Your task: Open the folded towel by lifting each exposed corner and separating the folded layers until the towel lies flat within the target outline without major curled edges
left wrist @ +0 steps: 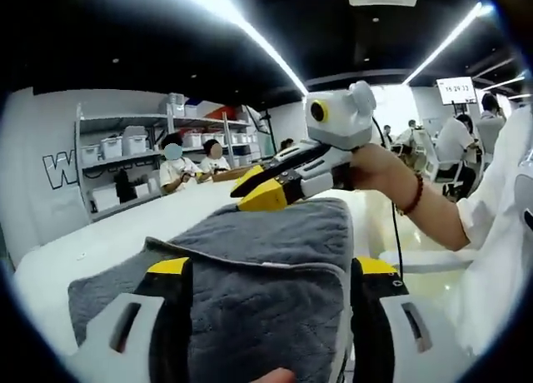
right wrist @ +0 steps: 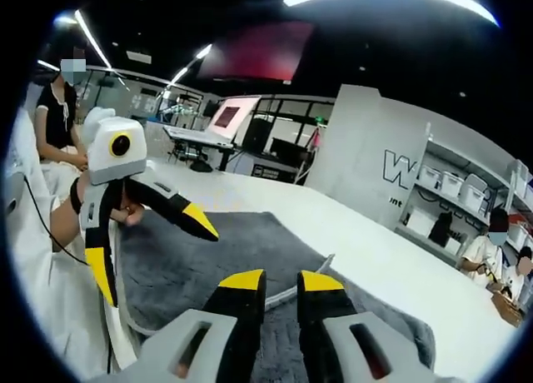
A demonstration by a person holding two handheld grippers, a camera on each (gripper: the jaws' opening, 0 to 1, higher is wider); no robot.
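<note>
Jaws on my left gripper (left wrist: 266, 287) stand wide, straddling the grey towel's (left wrist: 258, 308) near fold; my right gripper (right wrist: 273, 295) pinches its edge — loose cloth runs toward twelve o'clock.

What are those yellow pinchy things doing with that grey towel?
A person is holding a gripper in each hand and working on a grey towel on a white table. The left gripper has its jaws spread wide around a raised fold of the towel. The right gripper has pinched a white-edged bit of towel between its yellow tips. The towel is still partly folded, not flat yet.
</note>
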